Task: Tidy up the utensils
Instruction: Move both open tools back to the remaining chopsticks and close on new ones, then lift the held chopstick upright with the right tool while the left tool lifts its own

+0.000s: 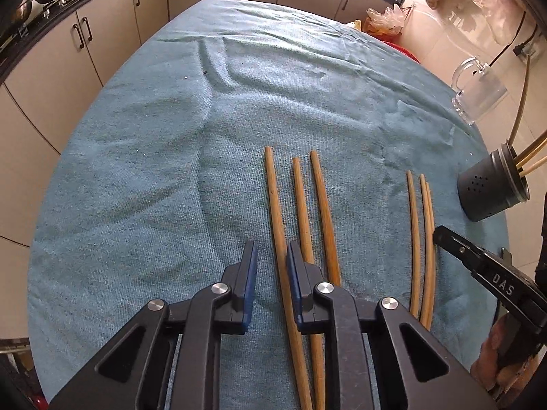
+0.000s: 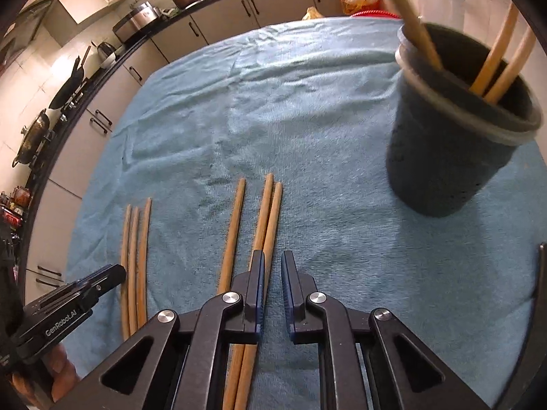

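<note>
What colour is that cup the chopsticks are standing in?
Dark grey, almost charcoal. The cup shows best in the right wrist view, standing on the teal cloth.

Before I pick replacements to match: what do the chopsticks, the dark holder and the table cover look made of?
Chopsticks: likely bamboo or wood, matte tan with faint grain.
Holder: probably dark matte plastic, with small drain holes.
Cover: teal woven cloth, towel-like and wrinkled.

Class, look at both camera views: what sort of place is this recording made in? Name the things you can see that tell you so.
Most likely a home kitchen: a wok on a stove, cabinets under a dark counter, and chopsticks on a cloth-covered table.
</note>
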